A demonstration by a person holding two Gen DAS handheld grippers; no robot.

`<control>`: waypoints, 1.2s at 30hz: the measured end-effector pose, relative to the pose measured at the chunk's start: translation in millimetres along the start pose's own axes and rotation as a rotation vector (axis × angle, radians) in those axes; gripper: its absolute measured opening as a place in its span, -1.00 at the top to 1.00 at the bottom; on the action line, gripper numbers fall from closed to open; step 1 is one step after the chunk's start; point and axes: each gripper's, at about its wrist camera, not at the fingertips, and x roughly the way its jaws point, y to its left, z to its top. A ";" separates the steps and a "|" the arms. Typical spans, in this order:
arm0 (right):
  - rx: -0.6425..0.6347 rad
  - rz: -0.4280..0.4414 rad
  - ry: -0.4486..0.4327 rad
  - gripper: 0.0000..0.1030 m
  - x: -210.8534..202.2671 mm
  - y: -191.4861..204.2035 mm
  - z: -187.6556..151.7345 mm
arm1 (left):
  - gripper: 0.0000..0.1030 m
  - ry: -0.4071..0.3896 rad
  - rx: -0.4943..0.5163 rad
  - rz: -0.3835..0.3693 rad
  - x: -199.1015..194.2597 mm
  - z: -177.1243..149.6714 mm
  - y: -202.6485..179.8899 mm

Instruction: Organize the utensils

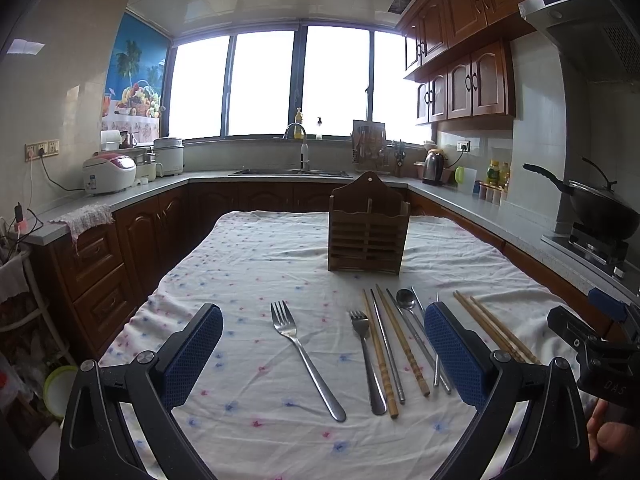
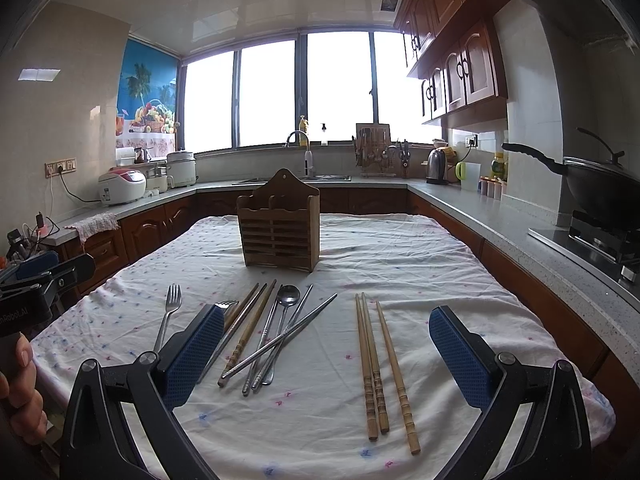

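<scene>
left wrist view: left tool (image 1: 323, 354) and right tool (image 2: 326, 354) hover level, both spread wide over utensils.

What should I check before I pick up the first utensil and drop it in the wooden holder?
1. Left hand-held gripper open and empty: ok.
2. Right hand-held gripper open and empty: ok.
3. Wooden holder upright on the tablecloth: ok.
4. Holder compartments free of utensils: cannot tell, insides hidden.
5. Long fork lying apart from the others, easy first pick: ok.
6. Spoon free to lift: not ok, it lies crossed with the metal chopsticks.
</scene>
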 end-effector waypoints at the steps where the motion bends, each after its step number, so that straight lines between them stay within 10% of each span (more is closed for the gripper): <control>1: 0.000 0.000 0.001 -1.00 0.5 0.6 0.2 | -0.97 0.000 0.000 0.000 0.0 0.1 0.1; 27: 0.124 0.021 0.245 -0.97 67.1 -42.7 11.1 | -0.87 0.220 -0.052 -0.107 73.2 35.2 13.2; 36: 0.150 0.068 0.404 0.11 124.5 -56.2 15.7 | -0.44 0.338 -0.032 -0.138 131.9 59.3 15.0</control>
